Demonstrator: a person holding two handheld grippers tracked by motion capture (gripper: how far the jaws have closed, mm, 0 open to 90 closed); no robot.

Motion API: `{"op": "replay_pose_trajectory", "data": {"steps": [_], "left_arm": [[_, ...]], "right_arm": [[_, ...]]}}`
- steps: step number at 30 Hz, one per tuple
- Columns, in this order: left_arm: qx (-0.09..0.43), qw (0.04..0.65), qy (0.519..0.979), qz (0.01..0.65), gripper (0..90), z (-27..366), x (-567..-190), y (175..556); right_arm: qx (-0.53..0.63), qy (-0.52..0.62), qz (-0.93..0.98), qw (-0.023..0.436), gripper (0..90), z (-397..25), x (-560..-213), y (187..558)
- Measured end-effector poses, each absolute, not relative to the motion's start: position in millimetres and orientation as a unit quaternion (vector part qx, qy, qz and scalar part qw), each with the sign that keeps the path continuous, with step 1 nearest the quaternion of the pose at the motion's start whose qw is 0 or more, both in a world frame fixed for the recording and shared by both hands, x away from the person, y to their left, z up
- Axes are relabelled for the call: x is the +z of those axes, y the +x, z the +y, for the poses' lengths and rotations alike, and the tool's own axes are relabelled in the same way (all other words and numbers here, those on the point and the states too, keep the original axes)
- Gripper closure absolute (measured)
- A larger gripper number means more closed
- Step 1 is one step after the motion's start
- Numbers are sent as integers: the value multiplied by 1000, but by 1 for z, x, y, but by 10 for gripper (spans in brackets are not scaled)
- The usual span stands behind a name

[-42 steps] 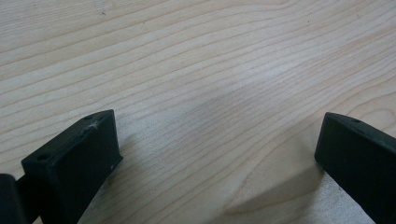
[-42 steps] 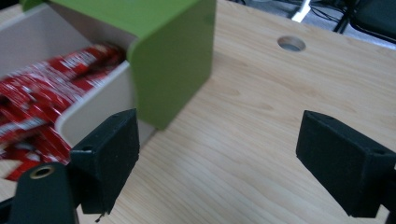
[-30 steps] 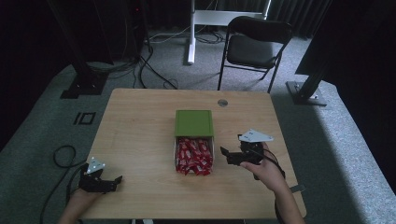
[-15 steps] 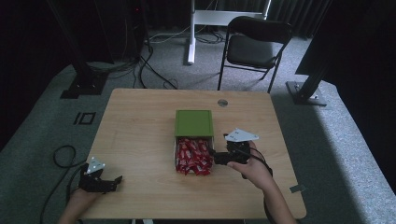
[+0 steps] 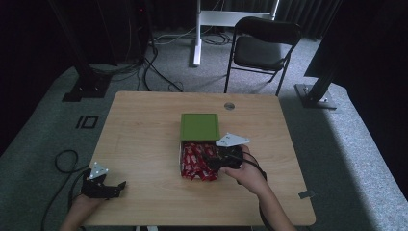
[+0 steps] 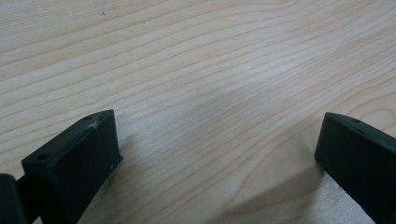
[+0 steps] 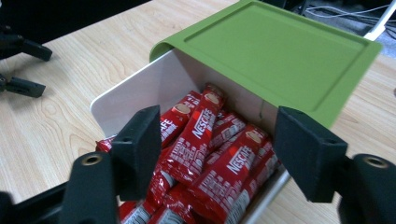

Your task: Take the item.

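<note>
The right gripper (image 5: pixel 212 161) has been swung in over the open white drawer (image 7: pixel 140 88), jaws spread above the Nescafé sachets (image 7: pixel 201 140). A pick looks imminent. The left gripper (image 5: pixel 115 186) is parked, jaws apart, on the table (image 5: pixel 144 125).

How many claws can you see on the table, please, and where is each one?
2. The left claw rests open at the table's near left corner; the right claw hangs open over the red Nescafé sachets in the white drawer.
</note>
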State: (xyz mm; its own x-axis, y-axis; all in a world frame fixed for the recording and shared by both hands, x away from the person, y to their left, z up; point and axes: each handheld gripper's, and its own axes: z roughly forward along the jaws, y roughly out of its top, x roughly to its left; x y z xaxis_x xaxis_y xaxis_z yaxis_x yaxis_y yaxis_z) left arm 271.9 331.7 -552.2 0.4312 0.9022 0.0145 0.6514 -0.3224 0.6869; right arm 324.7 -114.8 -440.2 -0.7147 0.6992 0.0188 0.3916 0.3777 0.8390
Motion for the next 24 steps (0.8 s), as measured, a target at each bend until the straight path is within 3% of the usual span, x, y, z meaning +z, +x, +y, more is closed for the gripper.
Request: {"op": "replay_pose_trajectory", "data": {"steps": [8,16,18,24], "left_arm": [[203,309,788,493,6,332,-552,272],[203,309,788,493,6,332,-552,272],[203,309,788,493,6,332,-552,272],[203,309,788,493,6,332,-552,272]], "right_arm": [[430,348,824,119,522,-100,-451,337],[410,358,832,104,554,-91,-458,346],[405,365,833,91,611,-91,-458,352],[371,339,857,114,596,-86,-458,350]]}}
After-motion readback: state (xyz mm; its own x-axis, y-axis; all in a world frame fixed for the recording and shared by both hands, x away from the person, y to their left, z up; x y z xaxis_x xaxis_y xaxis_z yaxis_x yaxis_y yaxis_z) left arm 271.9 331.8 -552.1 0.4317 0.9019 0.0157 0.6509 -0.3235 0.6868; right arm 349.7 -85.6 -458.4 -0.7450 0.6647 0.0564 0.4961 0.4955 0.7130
